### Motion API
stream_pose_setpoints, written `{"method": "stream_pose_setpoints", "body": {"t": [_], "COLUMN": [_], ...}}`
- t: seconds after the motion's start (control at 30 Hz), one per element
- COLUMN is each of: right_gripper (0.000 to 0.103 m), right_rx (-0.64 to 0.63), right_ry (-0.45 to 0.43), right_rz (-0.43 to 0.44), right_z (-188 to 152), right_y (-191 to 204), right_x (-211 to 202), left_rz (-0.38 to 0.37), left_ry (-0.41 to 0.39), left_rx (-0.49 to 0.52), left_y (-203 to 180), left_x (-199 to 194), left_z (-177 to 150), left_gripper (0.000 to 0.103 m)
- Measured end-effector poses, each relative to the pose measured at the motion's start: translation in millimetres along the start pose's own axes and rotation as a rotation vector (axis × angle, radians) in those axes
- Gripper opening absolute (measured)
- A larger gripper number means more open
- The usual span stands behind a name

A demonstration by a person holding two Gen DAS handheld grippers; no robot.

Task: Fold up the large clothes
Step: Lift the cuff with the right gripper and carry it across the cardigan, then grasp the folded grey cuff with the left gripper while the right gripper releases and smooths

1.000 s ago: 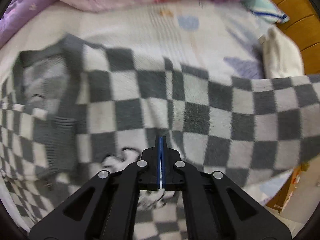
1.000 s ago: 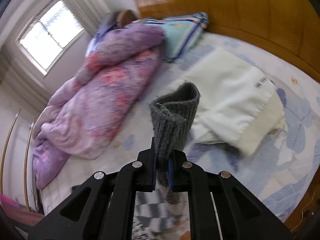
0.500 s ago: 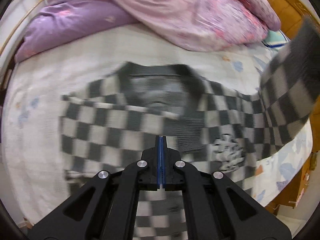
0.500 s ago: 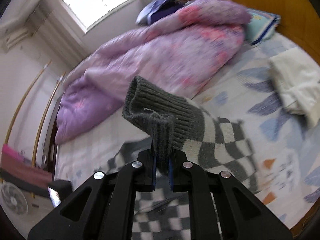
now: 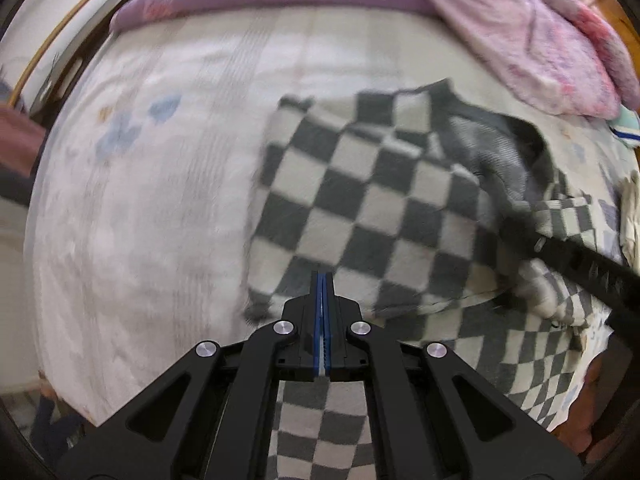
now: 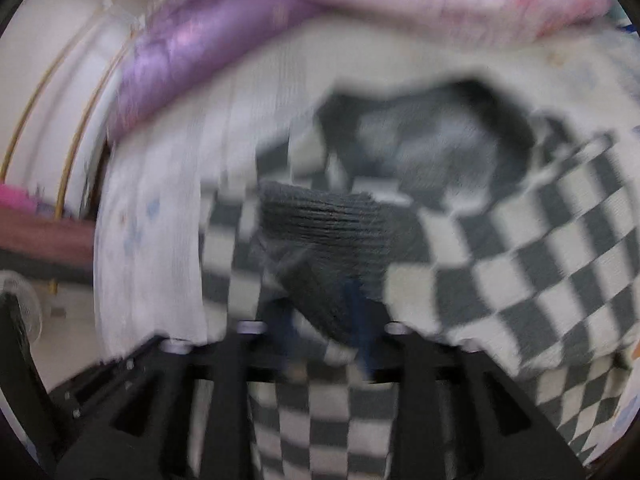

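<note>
Left tongs [image 5: 322, 312], bottom centre of the left wrist view, were clenched with the blue pads pressed together; whether cloth lay between them cannot be told. Checked sweater [image 5: 372, 208] spread across the centre and right of that frame, directly above and below the tongs, lying on the white bedsheet [image 5: 160, 184]. Its grey collar [image 5: 492, 148] sat at the upper right.

Right tongs [image 6: 320, 328], bottom centre of the blurred right wrist view, stood with jaws apart around the grey ribbed cuff [image 6: 324, 220]; the blur hid whether the pads touched it. The cuff bulged just above the tongs at mid-frame, folded over the checked body. In the left wrist view the right tongs [image 5: 576, 264] crossed the right edge as a dark bar over the sweater.

A purple and pink quilt [image 5: 500, 20] filled the top of the frame, beyond the sweater. A fan [image 6: 24, 312] stood at the lower left.
</note>
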State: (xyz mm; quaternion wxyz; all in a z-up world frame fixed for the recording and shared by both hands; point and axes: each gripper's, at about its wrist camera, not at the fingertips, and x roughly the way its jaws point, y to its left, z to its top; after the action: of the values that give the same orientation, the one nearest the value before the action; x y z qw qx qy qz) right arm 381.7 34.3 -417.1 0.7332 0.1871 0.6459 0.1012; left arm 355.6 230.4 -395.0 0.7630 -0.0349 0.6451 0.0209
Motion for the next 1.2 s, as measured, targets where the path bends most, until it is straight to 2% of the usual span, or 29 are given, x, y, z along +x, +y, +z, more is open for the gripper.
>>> {"method": "stream_pose_setpoints", "body": {"t": [0.03, 0.07, 0.1, 0.13, 0.2, 0.37, 0.43, 0.5, 0.53, 0.57, 0.6, 0.63, 0.67, 0.7, 0.73, 0.77, 0.8, 0.83, 0.9, 0.97, 1.03, 1.1, 1.13, 1.2], "right_gripper": [0.081, 0.081, 0.082, 0.085, 0.086, 0.086, 0.086, 0.086, 0.086, 0.086, 0.086, 0.084, 0.081, 0.071, 0.056, 0.048, 0.03, 0.018, 0.01, 0.01, 0.009, 0.008, 0.006, 0.006], "right_rx": [0.001, -0.009, -0.017, -0.017, 0.003, 0.083, 0.12, 0.143, 0.149, 0.157, 0.163, 0.164, 0.162, 0.16, 0.16, 0.161, 0.157, 0.147, 0.115, 0.131, 0.116, 0.152, 0.143, 0.097], "right_ry": [-0.021, -0.047, -0.063, -0.069, -0.069, -0.1, -0.112, -0.126, -0.13, -0.13, -0.131, -0.134, -0.137, -0.132, -0.124, -0.113, -0.102, -0.09, -0.038, 0.027, 0.002, 0.016, -0.031, -0.065], "right_rz": [0.008, 0.012, 0.002, -0.011, -0.027, -0.119, -0.178, -0.266, -0.296, -0.322, -0.341, -0.352, -0.361, -0.376, -0.385, -0.391, -0.389, -0.384, -0.409, -0.394, -0.404, -0.368, -0.338, -0.348], "right_z": [-2.2, -2.9, -2.8, -4.2, -2.7, -4.6, -8.6, -14.2, -16.0, -18.6, -21.6, -23.8, -25.4, -26.6, -27.3, -27.8, -28.4, -27.8, -30.1, -31.3, -24.1, -9.4, -0.7, 21.6], "right_y": [-2.9, -5.5, -9.8, -14.1, -34.4, -103.3, -135.6, -166.4, -179.2, -192.6, -206.5, -216.1, -225.9, -235.9, -243.5, -250.0, -255.2, -258.7, -266.3, -285.8, -292.9, -294.6, -293.6, -291.4], "right_x": [-3.0, -8.7, -15.0, -19.5, -32.0, -62.2, -74.0, -83.7, -88.3, -92.2, -96.7, -100.3, -103.1, -105.3, -104.5, -103.5, -99.8, -94.1, -74.2, -36.1, -23.3, -35.3, -46.0, -51.6], "left_rz": [-0.007, -0.017, -0.028, -0.039, -0.074, -0.165, -0.189, -0.221, -0.227, -0.206, -0.202, -0.179, -0.199, -0.204, -0.2, -0.192, -0.175, -0.139, -0.102, -0.092, -0.057, -0.014, -0.004, 0.004], "left_ry": [0.005, 0.011, 0.016, 0.017, 0.015, 0.097, 0.142, 0.202, 0.225, 0.203, 0.184, 0.182, 0.174, 0.168, 0.159, 0.146, 0.131, 0.118, 0.115, 0.142, 0.172, 0.167, 0.167, 0.17], "left_rx": [-0.012, -0.028, -0.042, -0.058, -0.087, -0.146, -0.172, -0.199, -0.216, -0.22, -0.218, -0.217, -0.224, -0.233, -0.229, -0.221, -0.21, -0.195, -0.171, -0.178, -0.142, -0.106, -0.1, -0.102], "left_y": [2.4, 3.9, 4.7, 3.5, -4.0, -37.0, -53.5, -66.5, -72.9, -77.5, -80.5, -81.5, -79.8, -77.9, -75.6, -75.1, -74.8, -75.2, -77.2, -76.0, -80.3, -89.7, -92.3, -95.0], "left_x": [3.7, 7.4, 10.7, 14.4, 22.7, 68.4, 91.3, 113.6, 123.3, 125.0, 124.1, 120.9, 117.0, 112.1, 102.5, 97.1, 91.2, 86.3, 85.8, 99.1, 116.9, 119.5, 119.7, 122.4], "left_z": [-0.5, -0.8, -1.1, -0.9, 0.5, 2.1, 1.8, -0.3, -2.3, -2.4, -2.1, -0.3, 0.9, 2.2, 3.6, 4.0, 4.2, 4.1, 3.7, 4.7, 4.4, 8.1, 9.5, 11.8], "left_gripper": [0.003, 0.007, 0.021, 0.044, 0.063, 0.066, 0.073, 0.072, 0.067, 0.058, 0.043, 0.022, 0.011, 0.011, 0.011, 0.011, 0.011, 0.011, 0.011, 0.011, 0.013, 0.014, 0.014, 0.014]}}
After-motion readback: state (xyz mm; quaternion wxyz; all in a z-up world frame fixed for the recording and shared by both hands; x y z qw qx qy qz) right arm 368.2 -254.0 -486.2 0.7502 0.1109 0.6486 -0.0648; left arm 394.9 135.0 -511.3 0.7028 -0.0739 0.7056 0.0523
